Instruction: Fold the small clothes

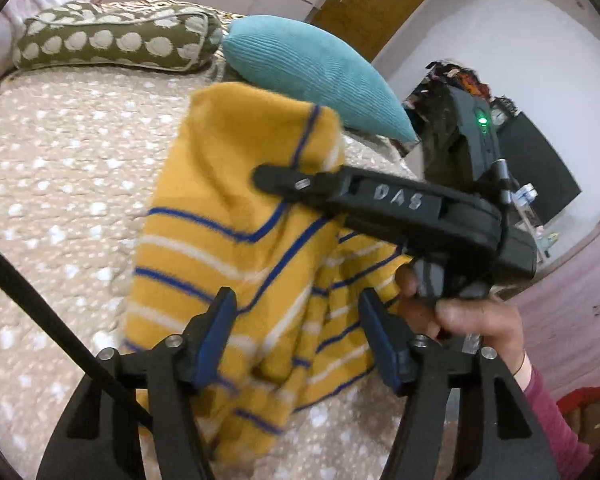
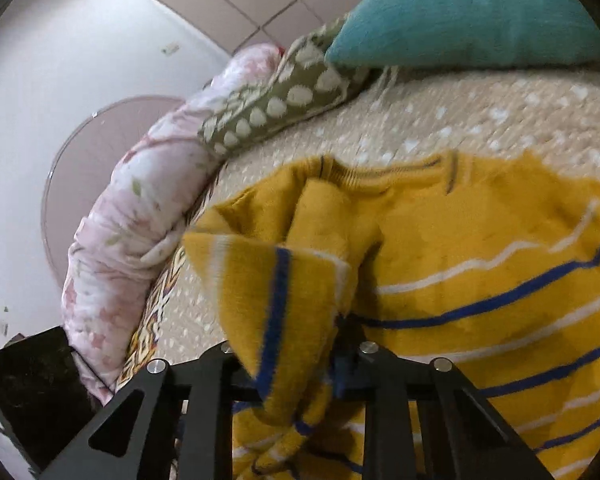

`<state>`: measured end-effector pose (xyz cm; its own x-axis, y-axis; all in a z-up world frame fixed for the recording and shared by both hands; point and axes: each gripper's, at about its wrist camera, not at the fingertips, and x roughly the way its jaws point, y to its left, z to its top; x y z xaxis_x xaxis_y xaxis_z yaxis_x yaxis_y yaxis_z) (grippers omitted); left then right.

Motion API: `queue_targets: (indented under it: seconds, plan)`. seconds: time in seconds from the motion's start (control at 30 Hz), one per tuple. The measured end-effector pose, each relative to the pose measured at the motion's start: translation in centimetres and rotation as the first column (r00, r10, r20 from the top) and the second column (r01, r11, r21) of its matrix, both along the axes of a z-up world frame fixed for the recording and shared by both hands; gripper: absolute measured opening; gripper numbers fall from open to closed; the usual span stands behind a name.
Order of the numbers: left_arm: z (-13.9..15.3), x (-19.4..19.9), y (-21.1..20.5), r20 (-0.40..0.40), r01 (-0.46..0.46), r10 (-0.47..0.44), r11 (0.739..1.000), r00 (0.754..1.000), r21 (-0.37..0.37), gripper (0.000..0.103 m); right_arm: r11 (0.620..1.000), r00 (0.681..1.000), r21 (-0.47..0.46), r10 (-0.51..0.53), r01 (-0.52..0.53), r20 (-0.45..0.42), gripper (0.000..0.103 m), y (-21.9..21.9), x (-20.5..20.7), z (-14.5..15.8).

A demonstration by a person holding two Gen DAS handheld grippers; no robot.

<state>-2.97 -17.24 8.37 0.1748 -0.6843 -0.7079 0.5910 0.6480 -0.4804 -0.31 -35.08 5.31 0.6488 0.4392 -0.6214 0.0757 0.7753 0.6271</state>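
Note:
A small yellow sweater [image 1: 228, 216] with blue and white stripes is lifted off the bed [image 1: 60, 184]. My right gripper [image 1: 276, 180] reaches in from the right in the left wrist view and is shut on an upper part of the sweater. In the right wrist view the sweater [image 2: 460, 240] drapes over the right gripper [image 2: 300, 360], hiding its fingertips; the collar lies toward the far side. My left gripper [image 1: 296, 320] is open, its blue pads [image 1: 220, 332] on either side of the hanging lower folds, not pinching them.
A teal cushion [image 1: 312, 68] and a green spotted bolster [image 1: 112, 40] lie at the head of the bed. A pink floral quilt [image 2: 140, 216] is bunched along the bed's edge. A dark cabinet [image 1: 536, 176] and door stand beyond.

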Motion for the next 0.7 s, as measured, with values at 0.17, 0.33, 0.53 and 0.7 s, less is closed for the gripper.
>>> queue_targets:
  seconds: [0.17, 0.33, 0.53, 0.7]
  plan:
    - [2.3, -0.7, 2.1, 0.033, -0.013, 0.014, 0.998, 0.999, -0.053, 0.073, 0.998, 0.998, -0.041, -0.038, 0.040, 0.055, 0.020, -2.7, -2.0, 2.6]
    - [1.6, 0.8, 2.1, 0.017, -0.097, 0.097, 0.995, 0.995, -0.023, 0.074, 0.988, 0.991, -0.101, -0.104, 0.112, 0.086, 0.019, -7.1, -4.0, 5.6]
    - [-1.2, 0.3, -2.4, -0.006, -0.048, 0.049, 0.997, 0.999, 0.058, 0.074, 0.934, 0.986, -0.320, -0.166, 0.157, -0.002, 0.017, -11.3, -4.6, 5.6]
    - [-3.9, -0.2, -5.8, 0.005, -0.037, 0.037, 0.983, 0.999, 0.180, 0.074, 0.896, 0.965, -0.393, -0.253, 0.205, -0.073, 0.024, -13.1, -3.9, 1.9]
